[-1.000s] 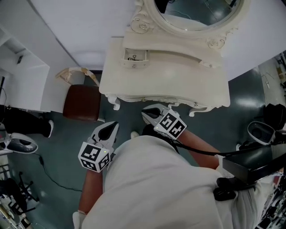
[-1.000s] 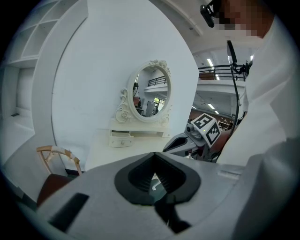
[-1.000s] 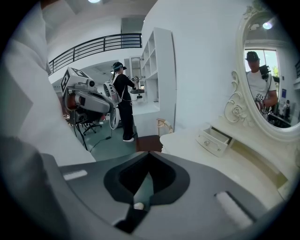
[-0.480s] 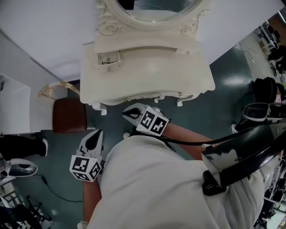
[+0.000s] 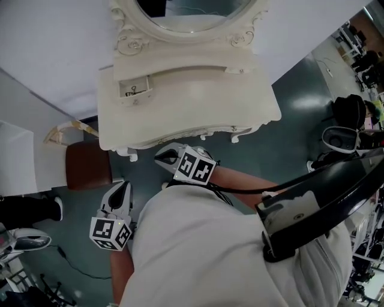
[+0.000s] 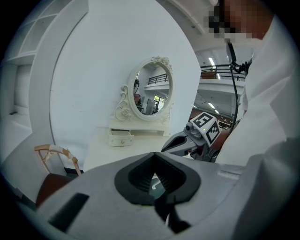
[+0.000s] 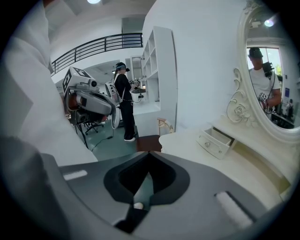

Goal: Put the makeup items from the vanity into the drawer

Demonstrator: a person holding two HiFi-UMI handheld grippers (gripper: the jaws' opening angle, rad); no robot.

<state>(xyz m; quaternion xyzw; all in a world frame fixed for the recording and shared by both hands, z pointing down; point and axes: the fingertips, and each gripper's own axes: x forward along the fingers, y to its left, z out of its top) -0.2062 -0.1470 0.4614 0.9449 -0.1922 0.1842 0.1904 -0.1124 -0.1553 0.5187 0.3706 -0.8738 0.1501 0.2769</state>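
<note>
The cream vanity (image 5: 192,102) with its oval mirror (image 5: 186,15) stands ahead of me. Its small upper drawer (image 5: 134,90) is pulled open, with something small and dark inside; it also shows as the drawer (image 7: 216,140) in the right gripper view. I see no makeup items on the vanity top. My right gripper (image 5: 159,158) is shut and empty, just below the vanity's front edge. My left gripper (image 5: 122,187) is shut and empty too, lower and to the left over the floor. Both gripper views show the jaws meeting at the tips: left gripper (image 6: 154,153), right gripper (image 7: 149,153).
A brown stool (image 5: 88,165) sits left of the vanity, with a pale wooden frame (image 5: 60,131) behind it. White shelving (image 7: 159,70) lines the left wall, and a person in black (image 7: 124,105) stands by it. Black gear (image 5: 339,138) lies on the floor at right.
The vanity has slid left and up in the head view. Both grippers stayed shut and shifted left, the left one dropping lower over the floor.
</note>
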